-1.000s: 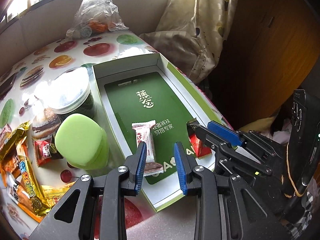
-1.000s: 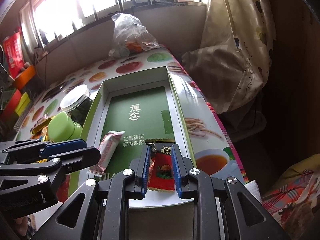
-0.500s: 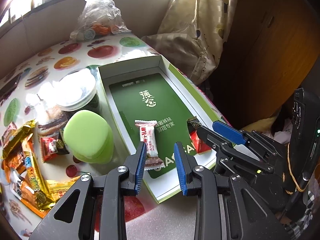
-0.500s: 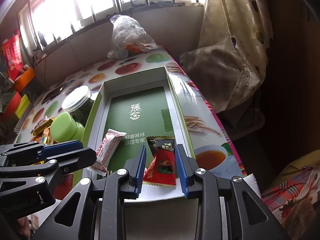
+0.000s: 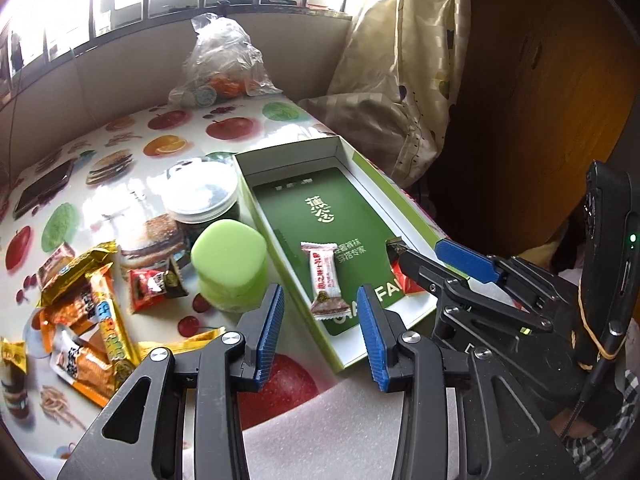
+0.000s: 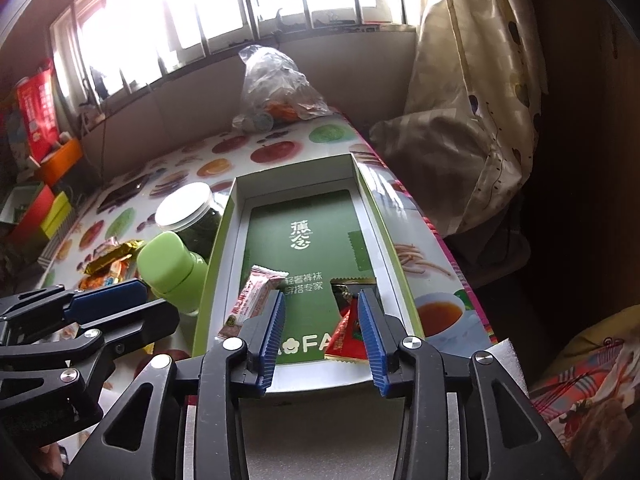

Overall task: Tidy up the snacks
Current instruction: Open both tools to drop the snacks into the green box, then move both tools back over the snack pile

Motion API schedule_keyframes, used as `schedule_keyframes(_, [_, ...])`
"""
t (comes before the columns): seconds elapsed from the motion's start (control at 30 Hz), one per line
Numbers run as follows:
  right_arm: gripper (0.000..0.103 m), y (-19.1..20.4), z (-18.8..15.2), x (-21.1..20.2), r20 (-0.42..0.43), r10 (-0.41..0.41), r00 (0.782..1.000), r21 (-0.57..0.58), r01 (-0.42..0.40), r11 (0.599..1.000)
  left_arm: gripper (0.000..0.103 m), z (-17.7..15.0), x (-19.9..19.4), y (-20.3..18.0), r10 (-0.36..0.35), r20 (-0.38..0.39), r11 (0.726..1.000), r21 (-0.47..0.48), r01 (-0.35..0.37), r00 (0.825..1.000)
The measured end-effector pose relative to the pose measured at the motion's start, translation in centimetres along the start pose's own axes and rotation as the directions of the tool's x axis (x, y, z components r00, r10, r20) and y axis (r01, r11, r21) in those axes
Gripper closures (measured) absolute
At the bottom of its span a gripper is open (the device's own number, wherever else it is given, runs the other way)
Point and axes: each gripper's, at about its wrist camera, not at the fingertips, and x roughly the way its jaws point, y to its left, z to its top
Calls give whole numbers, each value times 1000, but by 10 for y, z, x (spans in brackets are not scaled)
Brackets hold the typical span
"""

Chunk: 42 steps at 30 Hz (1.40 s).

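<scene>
Both my claws are spreading at this moment and neither pinches anything. My left claw (image 5: 320,332) hangs over the near edge of the green box (image 5: 404,196), and the pink-white candy bar (image 5: 326,280) lies flat on the box floor beyond the gap between its jaws, free of the pads. My right claw (image 6: 322,332) hangs over the same near edge; the red snack packet (image 6: 348,328) lies in the box's near right corner, close against the right-hand blue pad, though I cannot tell whether it touches.

The other snacks lie loose on the desk (image 5: 132,148) toward its left edge: the orange and gold packets (image 5: 86,320) and a small red packet (image 5: 154,284) just beside the green-capped bottle (image 5: 230,268). A clear-lidded jar (image 5: 202,196) stands behind that bottle, against the box's left wall.

As I judge it, the risks come from crowding. Swinging my left claw toward the pile could knock the tall bottle over, since it stands between box and pile. If the red packet clings to my right pad, pulling away could drag it over the low near wall. The two claws are also near each other and could collide.
</scene>
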Motion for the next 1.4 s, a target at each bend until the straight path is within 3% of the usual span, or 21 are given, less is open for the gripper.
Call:
schedule_keyframes(0.43, [61, 45, -1, -12, 22, 73, 997, -63, -71, 995, 63, -19, -27, 35, 74, 41, 997, -39, -72, 996])
schedule_keyframes(0.7, [60, 77, -5, -10, 2, 125, 992, -124, -124, 985, 63, -36, -41, 68, 118, 40, 988, -109, -113, 992])
schedule_keyframes(1.03, [59, 117, -13, 0, -41, 183, 982, -195, -188, 963, 63, -70, -54, 133, 242, 0, 942, -240, -235, 970])
schedule_keyframes(1.4, [59, 154, -22, 27, -125, 212, 969, -277, -239, 931, 63, -94, -65, 195, 303, -45, 880, -370, -298, 952])
